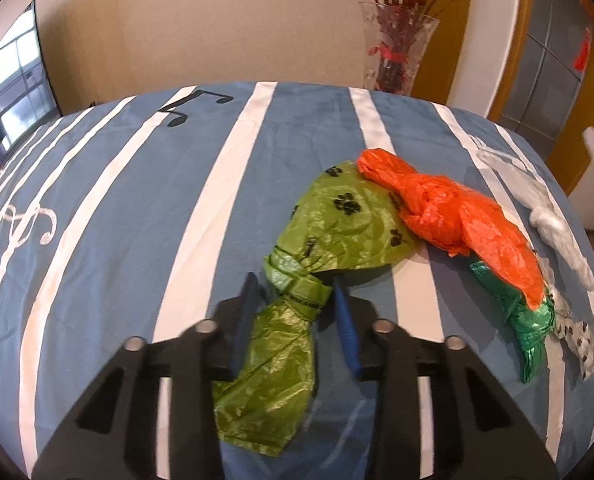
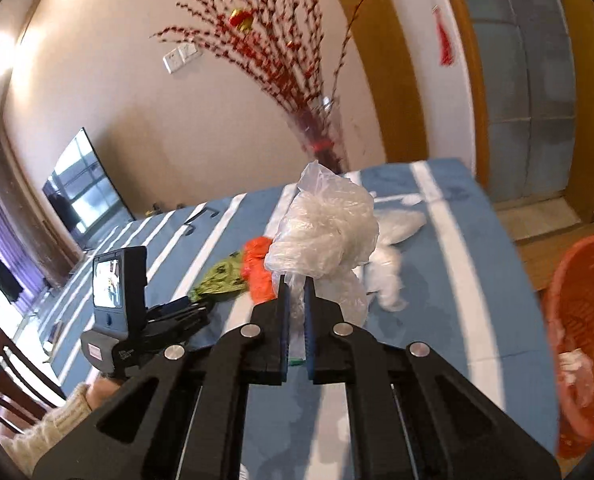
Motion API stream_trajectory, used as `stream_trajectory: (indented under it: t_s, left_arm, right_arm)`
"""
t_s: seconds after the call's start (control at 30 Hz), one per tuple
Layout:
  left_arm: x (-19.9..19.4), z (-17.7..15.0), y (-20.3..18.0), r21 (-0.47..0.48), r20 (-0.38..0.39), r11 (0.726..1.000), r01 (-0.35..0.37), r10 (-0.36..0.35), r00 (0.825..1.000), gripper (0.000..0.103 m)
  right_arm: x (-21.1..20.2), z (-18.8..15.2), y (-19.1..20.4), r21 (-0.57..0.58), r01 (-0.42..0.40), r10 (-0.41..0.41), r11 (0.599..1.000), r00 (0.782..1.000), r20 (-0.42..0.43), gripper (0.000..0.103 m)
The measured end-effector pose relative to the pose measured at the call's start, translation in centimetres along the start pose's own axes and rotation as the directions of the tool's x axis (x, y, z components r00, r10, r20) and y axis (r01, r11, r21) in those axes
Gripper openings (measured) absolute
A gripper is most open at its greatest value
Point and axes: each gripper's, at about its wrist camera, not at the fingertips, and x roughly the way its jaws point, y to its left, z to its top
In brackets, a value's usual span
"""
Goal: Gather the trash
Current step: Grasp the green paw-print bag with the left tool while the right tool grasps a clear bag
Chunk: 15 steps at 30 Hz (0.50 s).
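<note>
A light green paw-print bag [image 1: 337, 216] lies knotted on the blue striped tablecloth [image 1: 137, 200]. My left gripper [image 1: 295, 296] sits low over it, jaws either side of the knot [image 1: 303, 294], with a thin gap still showing at the right pad. My right gripper [image 2: 295, 280] is shut on a clear plastic bag [image 2: 325, 224] and holds it up off the table. An orange bag [image 1: 457, 216] rests against the green one, with a dark green bag [image 1: 525, 320] tucked under its near end.
Another clear bag [image 1: 553, 216] and a white paw-print bag [image 1: 577, 340] lie near the table's right edge. An orange basket [image 2: 577, 320] with some plastic inside stands on the floor to the right. A glass vase [image 1: 397, 52] of red twigs stands at the back.
</note>
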Motion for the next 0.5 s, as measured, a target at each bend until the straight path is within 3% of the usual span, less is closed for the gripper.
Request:
stream_trajectory:
  t_s: [0.07,0.17,0.5]
  left_arm:
    - [-0.1,-0.1,-0.4,0.023,0.003,1.000,0.002,-0.002,1.000,0.021]
    - [-0.1,-0.1,-0.5,0.026,0.004,1.000,0.010,-0.010,1.000,0.017]
    - [-2.7,-1.6,0.2,0.025,0.045,1.000,0.018,-0.019,0.999,0.016]
  right_arm:
    - [-0.5,-0.2,-0.6,0.005,0.017,-0.017,1.000,1.000,0.003,0.007]
    - [-0.6,-0.3,-1.5,0.021,0.038,-0.038,0.999,0.999,0.000,0.007]
    - [-4.4,-1.1,-4.6,0.066,0.084,-0.088,0.994,0.995,0.051,0.007]
